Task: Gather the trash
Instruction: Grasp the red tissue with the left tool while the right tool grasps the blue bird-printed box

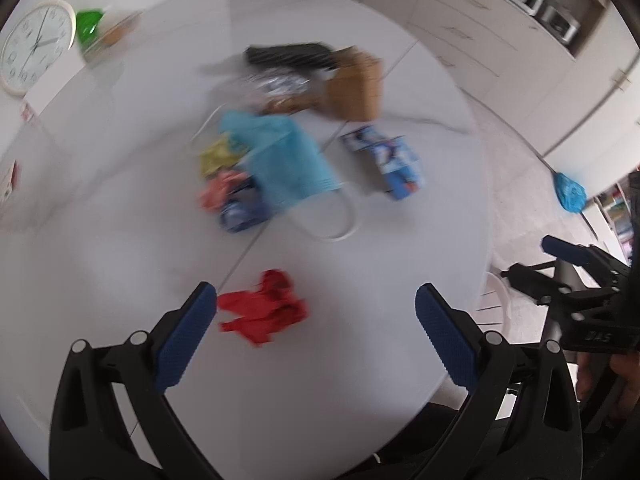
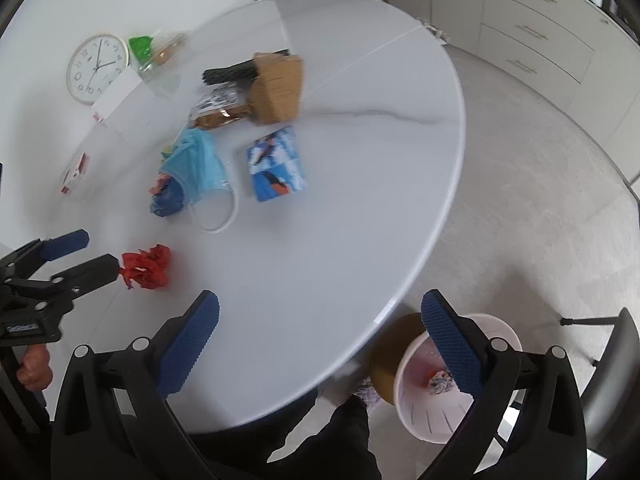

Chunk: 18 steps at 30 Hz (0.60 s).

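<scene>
Red wrapper, blurred, between open left claw tips

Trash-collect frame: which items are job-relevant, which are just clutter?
Job:
red crumpled wrapper
blue face mask
blue snack packet
wrapper pile
white bin
left tool

Lying about:
wall clock
brown box

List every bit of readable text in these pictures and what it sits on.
Wall clock: hour numerals "12", "10" legible; others blurred.
Blue packet: printing too blurred to read.
Clear snack bag: black label print unreadable.
Small red-and-white box: unreadable.
</scene>
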{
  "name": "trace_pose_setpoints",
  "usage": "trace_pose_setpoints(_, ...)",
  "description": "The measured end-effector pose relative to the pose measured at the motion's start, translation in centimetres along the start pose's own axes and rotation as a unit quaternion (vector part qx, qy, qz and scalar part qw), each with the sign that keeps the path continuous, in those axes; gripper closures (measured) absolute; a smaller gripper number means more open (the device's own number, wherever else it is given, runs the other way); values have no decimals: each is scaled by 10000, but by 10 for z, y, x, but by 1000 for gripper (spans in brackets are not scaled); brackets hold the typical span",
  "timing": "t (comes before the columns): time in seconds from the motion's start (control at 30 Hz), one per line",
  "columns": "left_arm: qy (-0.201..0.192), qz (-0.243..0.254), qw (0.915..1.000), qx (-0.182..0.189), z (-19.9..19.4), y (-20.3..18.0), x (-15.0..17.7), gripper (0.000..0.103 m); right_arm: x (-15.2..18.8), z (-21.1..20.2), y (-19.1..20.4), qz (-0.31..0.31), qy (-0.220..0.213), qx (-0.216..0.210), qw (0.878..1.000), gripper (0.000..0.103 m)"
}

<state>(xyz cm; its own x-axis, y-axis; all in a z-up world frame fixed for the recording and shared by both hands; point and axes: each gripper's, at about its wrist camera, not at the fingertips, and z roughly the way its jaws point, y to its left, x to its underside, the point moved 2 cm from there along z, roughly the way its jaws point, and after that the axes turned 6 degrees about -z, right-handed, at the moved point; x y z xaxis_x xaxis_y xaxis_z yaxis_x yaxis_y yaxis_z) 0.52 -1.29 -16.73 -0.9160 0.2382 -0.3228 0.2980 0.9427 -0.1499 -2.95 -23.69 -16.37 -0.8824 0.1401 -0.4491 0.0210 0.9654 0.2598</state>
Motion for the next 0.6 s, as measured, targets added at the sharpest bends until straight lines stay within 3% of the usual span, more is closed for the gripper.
trace_pose_setpoints(0.33, 699, -250, 9972, 45, 58, 20, 11, 10, -15, 19, 13, 3, 182, 34, 9998, 3)
trace_pose_setpoints(0.4, 769, -323, 9965, 40, 67, 23, 9, 15, -19, 23, 13, -6, 212, 63, 9998, 3)
trace_pose_setpoints(0.53, 922, -474, 9946, 45, 79, 29, 8, 36, -32, 32, 15, -45, 229, 101, 9997, 3)
trace_pose_setpoints(0.6, 1003, -593, 9931, 93, 84, 34, 9, 41, -42, 40, 15, -77, 240, 132, 9996, 3)
